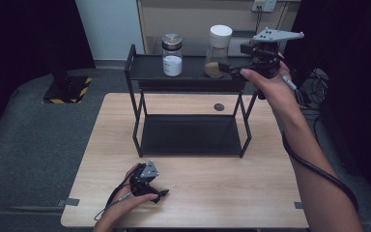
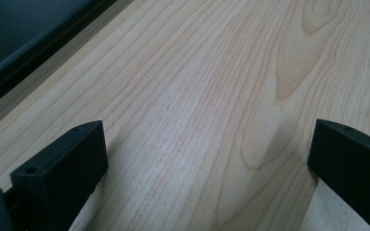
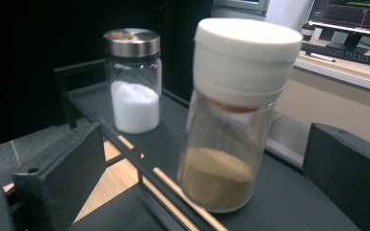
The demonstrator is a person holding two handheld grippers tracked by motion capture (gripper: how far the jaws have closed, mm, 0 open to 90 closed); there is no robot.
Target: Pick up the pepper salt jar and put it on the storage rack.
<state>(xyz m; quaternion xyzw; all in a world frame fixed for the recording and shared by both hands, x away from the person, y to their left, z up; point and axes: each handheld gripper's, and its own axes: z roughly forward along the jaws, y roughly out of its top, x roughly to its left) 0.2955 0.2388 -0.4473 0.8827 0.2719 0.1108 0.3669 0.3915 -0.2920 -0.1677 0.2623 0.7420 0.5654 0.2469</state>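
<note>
R gripper (image 1: 233, 67) up at the top shelf of the black rack (image 1: 140, 67), jaws spread wide, not touching anything. Jar w/ white cap (image 3: 226, 115) sits between them in the right gripper view, brown granules in the bottom, upright on the shelf, a bit blurred. In the high view my R jaws are just beside it on its right side, level w/ the lower half of the jar. Can't tell if there's any contact from above; the right gripper view shows gaps both sides.

2nd jar, steel lid (image 3: 134, 79), white powder inside, stands on the same shelf, left of the brown one, apart from it.

L gripper (image 1: 155, 195) low on the wood counter (image 1: 212, 188), near the front edge, in front of the rack's lower shelf. Jaws spread, nothing between them, just bare wood grain in the left gripper view. Rack's dark lower edge shows at that view's top left corner.

Small dark round disc (image 1: 219, 107) on the counter behind the rack.
</note>
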